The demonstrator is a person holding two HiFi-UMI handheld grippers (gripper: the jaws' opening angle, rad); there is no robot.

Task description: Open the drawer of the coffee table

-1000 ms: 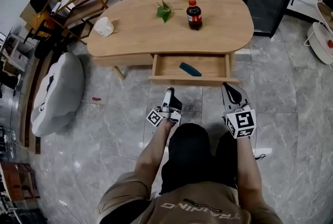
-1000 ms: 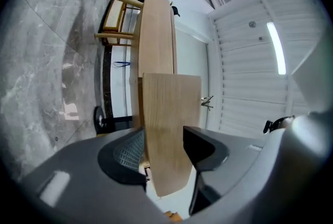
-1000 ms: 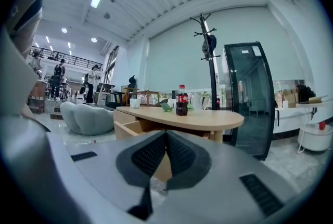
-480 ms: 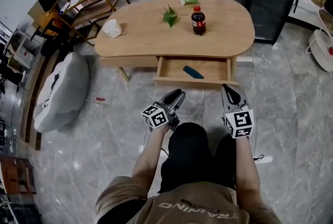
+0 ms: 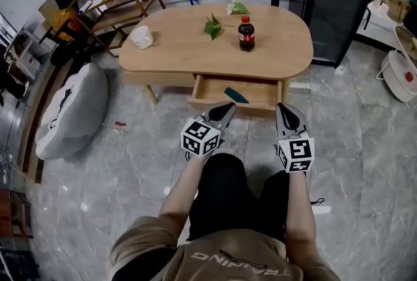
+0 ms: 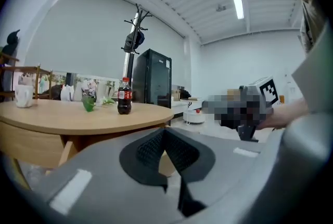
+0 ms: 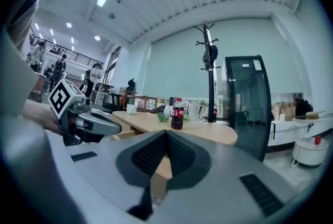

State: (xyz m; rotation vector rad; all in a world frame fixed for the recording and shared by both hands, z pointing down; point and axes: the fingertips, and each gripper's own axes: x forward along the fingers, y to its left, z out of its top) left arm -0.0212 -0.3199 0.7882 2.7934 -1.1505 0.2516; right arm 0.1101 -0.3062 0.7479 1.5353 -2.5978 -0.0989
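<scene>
Now drawer [image 5: 210, 87] open — left hand-held gripper [image 5: 226, 107] just closed, empty; right hand-held gripper [image 5: 285, 110] together, empty.

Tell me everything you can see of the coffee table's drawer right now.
The drawer is light wood like the table, a shallow open-topped box under the tabletop's near edge. It stands pulled out toward the person, level, its inside exposed. One dark teal oblong object lies on its floor. No handle shows. The left claw, just closed, and the right claw, also shut, grip nothing.
</scene>
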